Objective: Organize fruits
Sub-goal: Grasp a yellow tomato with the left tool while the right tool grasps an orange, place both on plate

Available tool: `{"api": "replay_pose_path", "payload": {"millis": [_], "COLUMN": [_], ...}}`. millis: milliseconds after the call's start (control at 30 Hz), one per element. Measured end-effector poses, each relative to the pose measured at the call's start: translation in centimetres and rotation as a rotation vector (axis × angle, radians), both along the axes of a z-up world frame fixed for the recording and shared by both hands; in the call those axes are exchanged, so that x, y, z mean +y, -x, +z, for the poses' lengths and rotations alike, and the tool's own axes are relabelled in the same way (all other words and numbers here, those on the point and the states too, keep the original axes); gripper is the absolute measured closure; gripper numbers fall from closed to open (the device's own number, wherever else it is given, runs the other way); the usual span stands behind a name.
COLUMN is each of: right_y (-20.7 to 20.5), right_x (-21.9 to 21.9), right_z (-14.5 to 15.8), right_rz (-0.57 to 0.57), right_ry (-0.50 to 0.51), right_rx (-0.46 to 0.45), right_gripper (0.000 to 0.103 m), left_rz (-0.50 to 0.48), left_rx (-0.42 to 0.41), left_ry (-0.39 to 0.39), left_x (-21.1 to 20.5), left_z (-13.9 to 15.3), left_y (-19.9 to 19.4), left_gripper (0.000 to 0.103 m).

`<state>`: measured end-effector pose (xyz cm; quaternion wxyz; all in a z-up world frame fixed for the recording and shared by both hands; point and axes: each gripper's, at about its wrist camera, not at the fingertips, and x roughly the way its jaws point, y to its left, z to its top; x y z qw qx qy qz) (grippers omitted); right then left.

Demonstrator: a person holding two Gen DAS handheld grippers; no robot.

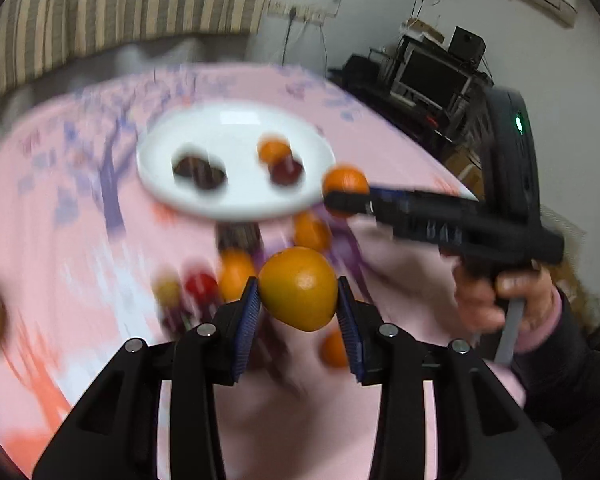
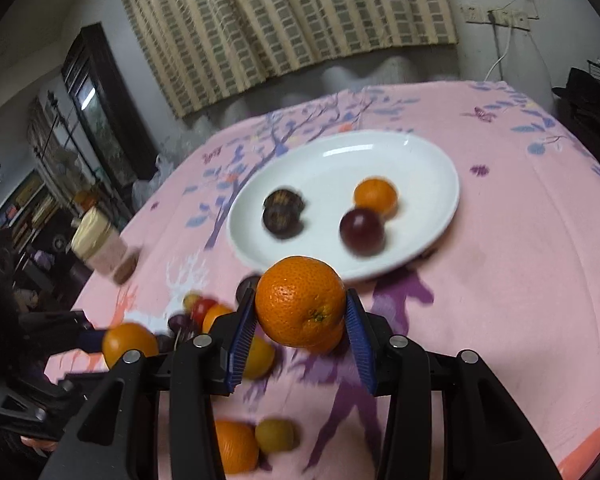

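Both pairs of jaws are clamped on fruit: the left gripper [image 1: 298, 292] pinches a smooth yellow-orange fruit [image 1: 299, 288] between its ribbed blue pads, and the right gripper [image 2: 300, 308] squeezes a dimpled orange [image 2: 300, 306] the same way. Each fruit hangs clear of the pink cloth [image 2: 500, 240], so the step in hand looks like carrying, one piece per hand, toward the white plate [image 2: 440, 168].

That plate is glossy, shallow and oval, and already holds a small orange [image 2: 375, 196], a dark red round fruit [image 2: 361, 231] and two dark, rough-skinned ones [image 2: 283, 211]. More loose fruit lies in a cluster on the cloth on the near side of the plate.

Next, I judge, each gripper needs to come over a bare part of the plate, go low, and let go gently, since round fruit will roll on a slick surface and may knock its neighbours.
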<state>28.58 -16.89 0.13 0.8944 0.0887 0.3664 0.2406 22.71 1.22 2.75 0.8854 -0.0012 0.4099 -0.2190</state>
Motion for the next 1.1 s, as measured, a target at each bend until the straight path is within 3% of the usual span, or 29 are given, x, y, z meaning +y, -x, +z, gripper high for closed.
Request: {"api": "replay_pose_path", "payload": {"millis": [100,267,400,433,467,533,700,867,967,1100], "right_y": [-3.0,-7.5,-9.4,-9.5,-9.4,-8.7,-5.3,0.0,4.2,7.9], "right_x": [-0.5,-1.2,-1.3,-1.2,-1.3,-1.3,-1.0,0.6,2.0,2.5], "right_z": [0.1,-0.8,-1.9,-1.9,-1.8,-1.0,1.4,1.8,0.5,-1.2], "right_rz": [-0.076,-0.156,-0.156,-0.151,-0.153,-0.151,-0.104,0.040,0.139,0.167], "right_ry": [0.019,0.051,0.057,0.054,0.051,0.057,0.020,0.000,0.084,0.131], "right_rx": [-0.020,-0.004,0.022,0.020,0.011,-0.020,-0.044,-0.045,-0.057,0.008], "right_gripper": [0.058,0.058,0.057,0.051,0.048,0.046,0.043,0.035,0.033,0.033], "left_rz": [0.029,0.087,0.092,0.092,0.100,0.133,0.192,0.271,0.318,0.406], "left_rx": [-0.006,0.064,0.112,0.107,0.103,0.061,-0.026,-0.081,-0.060,-0.066], "left_ry": [-0.021,-0.090,-0.113,-0.121,-0.133,-0.157,-0.164,-0.078,-0.075,-0.056], "left_x": [-0.7,-2.3,-2.9,-3.1,-3.1,-2.8,-1.0,2.5,3.8,5.9], "left_z": [0.6,-1.5,-3.1,-3.1,-3.0,-2.3,0.8,1.7,0.1,-2.0], "left_y": [-5.3,-13.7,-16.5,-16.7,-16.8,-16.4,-12.3,-5.5,-2.5,0.7], "left_gripper": [0.065,0.065,0.065,0.064,0.053,0.031,0.011,0.005,0.005,0.005]}}
